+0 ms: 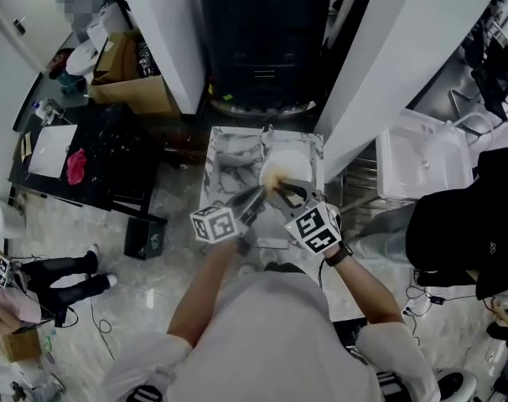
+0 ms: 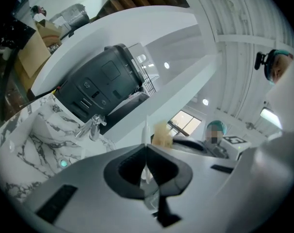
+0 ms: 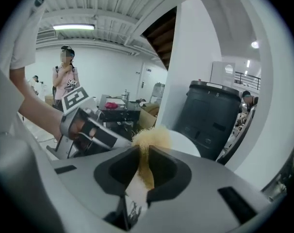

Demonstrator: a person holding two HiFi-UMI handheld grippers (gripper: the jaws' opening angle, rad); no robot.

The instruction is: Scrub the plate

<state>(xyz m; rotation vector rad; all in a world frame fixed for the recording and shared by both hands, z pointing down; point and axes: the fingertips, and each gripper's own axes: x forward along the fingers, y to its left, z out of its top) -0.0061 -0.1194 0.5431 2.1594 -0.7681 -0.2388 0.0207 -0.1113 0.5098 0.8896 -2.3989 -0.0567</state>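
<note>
A white plate [image 1: 292, 162] is held on edge over the marble sink [image 1: 225, 167]. My left gripper [image 1: 259, 193] is shut on its rim; in the left gripper view the thin plate edge [image 2: 147, 130] rises from between the closed jaws of that gripper [image 2: 146, 152]. My right gripper [image 1: 281, 188] is shut on a yellow fibrous scrubber [image 1: 272, 177], which touches the plate's face. In the right gripper view the scrubber [image 3: 149, 139] sticks out of the right gripper [image 3: 143, 154] against the plate [image 3: 185, 144], with the left gripper [image 3: 89, 130] just to its left.
A chrome faucet [image 2: 92, 125] stands at the sink's back. A black bin [image 1: 266, 32] is behind the sink between white walls. A white tub [image 1: 422, 162] sits to the right, a black table [image 1: 103, 162] with a cardboard box [image 1: 132, 86] to the left. A person [image 3: 65, 76] stands far off.
</note>
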